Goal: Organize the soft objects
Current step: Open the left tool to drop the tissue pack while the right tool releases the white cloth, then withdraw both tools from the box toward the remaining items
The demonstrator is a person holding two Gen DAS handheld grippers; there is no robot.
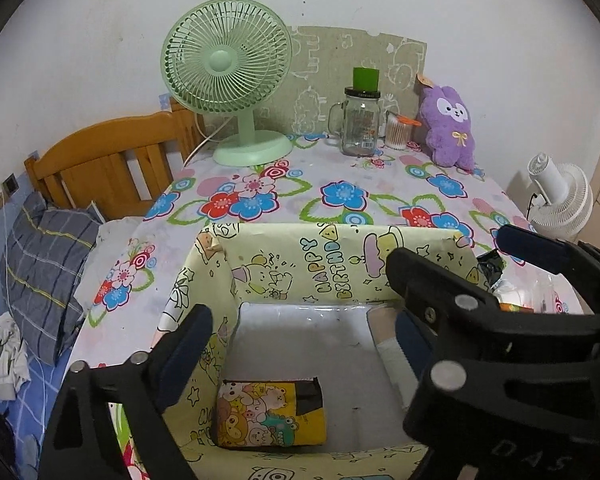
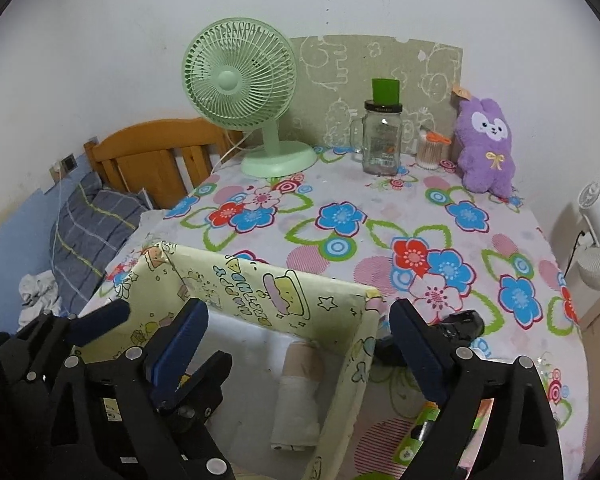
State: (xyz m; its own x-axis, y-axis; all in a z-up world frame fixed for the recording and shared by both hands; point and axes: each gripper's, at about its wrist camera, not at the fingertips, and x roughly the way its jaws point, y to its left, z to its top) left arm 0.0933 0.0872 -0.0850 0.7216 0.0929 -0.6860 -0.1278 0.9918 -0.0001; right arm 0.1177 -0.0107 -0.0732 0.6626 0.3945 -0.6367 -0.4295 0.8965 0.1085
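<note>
Over the box [image 1: 300, 264], from my left wrist camera, I looked down into a yellow container papered in "Happy Birthday" cartoon print. On its pale floor lay a soft yellow packet [image 1: 270, 414] printed with cartoon animals, close to the near wall, and a rolled pale cloth [image 1: 392, 356] lay along the right wall. My left gripper [image 1: 296, 320] was spread wide with nothing between its fingers, one finger outside the box's left wall and the other over the inside. The right gripper [image 1: 540, 248] crossed in from the right, also released. Beyond the box stretched the flowered tablecloth [image 1: 340, 196], and at the back stood a green fan [image 1: 228, 76], a glass jar mug [image 1: 360, 124], a tub of cotton swabs [image 1: 397, 132] and a purple plush bunny [image 1: 448, 128] leaning upright by the wall. To the left I saw a wooden headboard [image 1: 112, 160] and a grey checked pillow [image 1: 44, 272].

From the right wrist camera, the box [image 2: 260, 292] sat left of centre and the rolled cloth [image 2: 300, 392] lay against its right wall — the yellow packet was hidden there. My right gripper [image 2: 300, 336] straddled the right wall, parted and empty; the left gripper [image 2: 148, 320] showed at lower left, released too. This view alone revealed a small black object [image 2: 460, 326] and a green item [image 2: 424, 428] on the cloth right of the box. The bunny [image 2: 486, 144] sat well apart at the far edge.
</note>
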